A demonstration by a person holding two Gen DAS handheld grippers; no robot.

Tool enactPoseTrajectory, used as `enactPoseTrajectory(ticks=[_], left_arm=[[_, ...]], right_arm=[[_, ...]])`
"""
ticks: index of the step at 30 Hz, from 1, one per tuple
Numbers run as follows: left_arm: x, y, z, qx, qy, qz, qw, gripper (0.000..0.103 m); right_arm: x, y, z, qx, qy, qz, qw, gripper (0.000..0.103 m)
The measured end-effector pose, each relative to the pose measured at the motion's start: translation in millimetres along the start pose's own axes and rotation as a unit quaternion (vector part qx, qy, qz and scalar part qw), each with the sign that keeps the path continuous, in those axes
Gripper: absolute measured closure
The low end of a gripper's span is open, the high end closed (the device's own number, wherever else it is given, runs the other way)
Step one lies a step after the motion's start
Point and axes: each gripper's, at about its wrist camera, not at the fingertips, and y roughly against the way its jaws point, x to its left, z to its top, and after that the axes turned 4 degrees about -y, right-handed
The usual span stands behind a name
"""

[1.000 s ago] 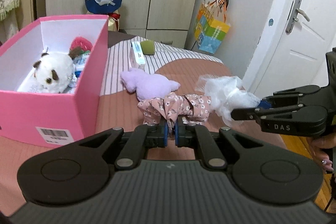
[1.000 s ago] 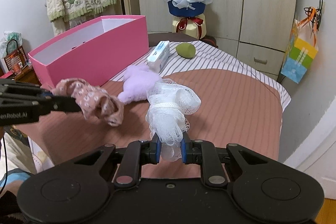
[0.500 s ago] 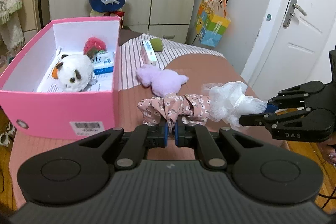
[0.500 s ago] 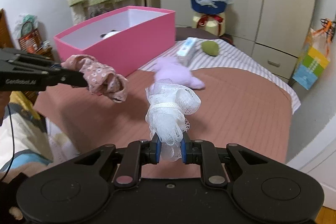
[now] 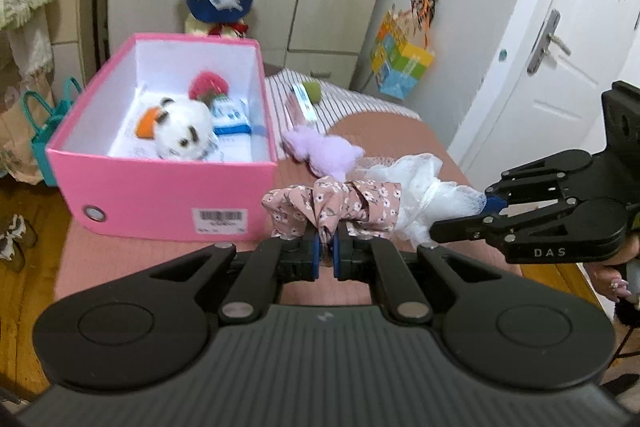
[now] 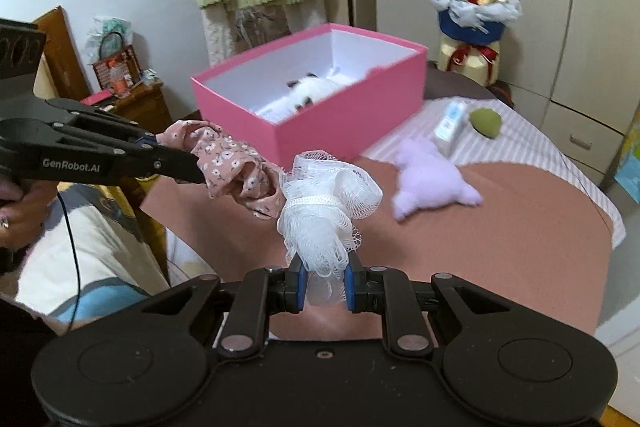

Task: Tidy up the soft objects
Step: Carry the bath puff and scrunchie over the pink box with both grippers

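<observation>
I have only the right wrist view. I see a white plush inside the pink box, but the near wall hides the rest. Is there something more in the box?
Observer: Yes. The left wrist view looks into the pink box: behind the white plush lies a red fuzzy item.
Operator: Anything else beside it?
Observer: A small blue-and-white packet lies to the right of the plush.
Operator: Is my right gripper really closed on the white mesh pouf?
Observer: From the left view, the right gripper pinches the tail of the white mesh pouf, which hangs clear above the bed.
</observation>
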Motion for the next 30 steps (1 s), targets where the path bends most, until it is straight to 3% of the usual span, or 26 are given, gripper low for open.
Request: enactPoseTrajectory(ticks=[10,16,25,30], left_arm=[[30.4,44.1,30.2,-0.067,-0.006,0.038,0.9970,0.098],[49.6,46.9,57.4,-0.091,-0.015,0.061,0.9939,0.098],[88.6,1.4,89.6,-0.100,-0.018,0.097,0.9900,0.098],[113.3,-40.8,104.4,-0.107,-0.024,0.151,0.9825,0.098]], right_arm=[[41.7,2.2,56.9,-0.049,0.064,0.017,0.997,0.082],[50.5,-13.7,95.4,-0.069,0.069,0.026,0.995,0.082],[38.4,-65.6,139.5,-0.084,0.051,0.001,0.995,0.082],[25.0,-100.8,160.9,-0.084,0.036,-0.020,0.996,0.082]])
